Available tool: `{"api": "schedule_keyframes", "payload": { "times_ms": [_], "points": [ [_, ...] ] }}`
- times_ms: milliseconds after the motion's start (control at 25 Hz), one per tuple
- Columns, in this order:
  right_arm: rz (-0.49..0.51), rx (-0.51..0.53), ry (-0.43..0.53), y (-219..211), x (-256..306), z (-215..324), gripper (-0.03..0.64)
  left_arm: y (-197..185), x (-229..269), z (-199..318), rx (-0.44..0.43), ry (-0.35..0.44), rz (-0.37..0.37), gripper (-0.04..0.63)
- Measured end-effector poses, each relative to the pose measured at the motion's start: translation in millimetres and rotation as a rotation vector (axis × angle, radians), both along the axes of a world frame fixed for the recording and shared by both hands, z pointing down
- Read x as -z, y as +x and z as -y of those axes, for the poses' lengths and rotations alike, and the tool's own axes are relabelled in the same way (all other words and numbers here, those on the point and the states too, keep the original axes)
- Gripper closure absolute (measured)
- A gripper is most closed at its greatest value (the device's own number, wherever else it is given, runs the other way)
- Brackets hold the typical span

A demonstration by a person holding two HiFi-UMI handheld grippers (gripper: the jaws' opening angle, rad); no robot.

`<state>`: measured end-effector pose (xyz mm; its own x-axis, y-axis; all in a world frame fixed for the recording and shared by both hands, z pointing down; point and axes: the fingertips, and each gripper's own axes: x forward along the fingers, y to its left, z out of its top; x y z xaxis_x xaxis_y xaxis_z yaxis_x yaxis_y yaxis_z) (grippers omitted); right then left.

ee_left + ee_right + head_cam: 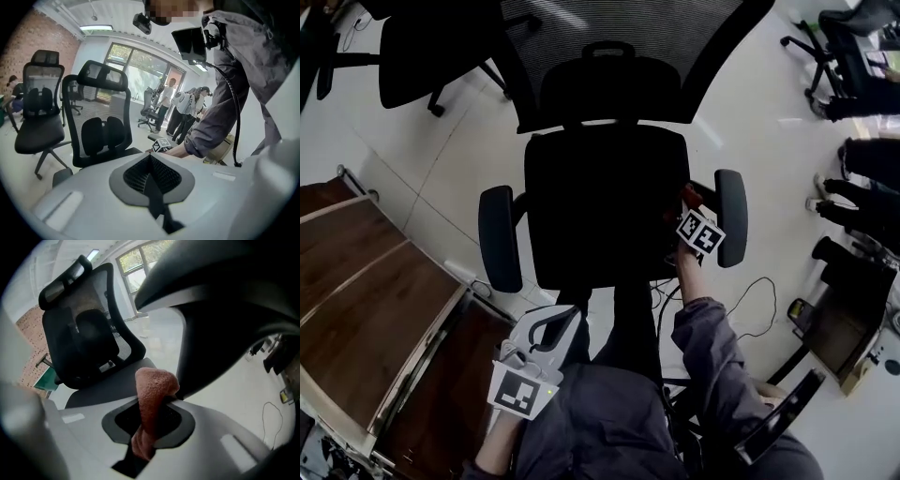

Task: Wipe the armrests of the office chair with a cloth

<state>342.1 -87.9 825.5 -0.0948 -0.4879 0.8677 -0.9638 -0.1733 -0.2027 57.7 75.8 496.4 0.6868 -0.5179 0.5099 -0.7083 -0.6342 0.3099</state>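
Note:
A black office chair [605,202] stands below me, its left armrest [500,237] and right armrest [731,216] flanking the seat. My right gripper [692,211] is shut on a reddish-pink cloth [689,195] just inside the right armrest. In the right gripper view the cloth [154,385] sticks up from the shut right gripper [152,413] and touches the inner edge of the armrest [225,310]. My left gripper [558,323] hangs low near my body, in front of the seat, away from both armrests. In its own view the left gripper [151,157] is shut with nothing in it.
Wooden desks [366,300] lie to the left. Another black chair [422,56] stands at the back left, and more chairs [40,117] show in the left gripper view. Cables [750,305] and a box [834,333] sit on the floor at right. People [187,112] stand further off.

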Motion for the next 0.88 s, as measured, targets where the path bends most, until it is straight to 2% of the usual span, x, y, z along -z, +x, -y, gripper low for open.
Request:
{"api": "schedule_keyframes", "payload": {
  "times_ms": [200,360,560,720,880],
  "points": [
    [0.001,-0.05,0.022,2.3,12.3,-2.5,0.561,9.7,2.8,0.6,-0.042,0.004,-0.007,0.578],
    [0.033,-0.099,0.104,-4.7,53.8,-0.6,0.561,18.6,11.3,7.5,-0.06,0.029,-0.024,0.578],
    [0.058,-0.079,0.186,-11.2,94.5,3.5,0.561,19.7,14.0,9.6,-0.068,0.045,-0.041,0.578],
    [0.013,-0.028,0.168,-9.5,85.0,3.0,0.561,20.7,9.3,9.7,-0.042,0.036,-0.053,0.578],
    [-0.023,-0.029,0.126,-3.5,55.4,3.3,0.561,18.2,3.8,8.2,-0.043,0.038,-0.042,0.58]
  ]
}}
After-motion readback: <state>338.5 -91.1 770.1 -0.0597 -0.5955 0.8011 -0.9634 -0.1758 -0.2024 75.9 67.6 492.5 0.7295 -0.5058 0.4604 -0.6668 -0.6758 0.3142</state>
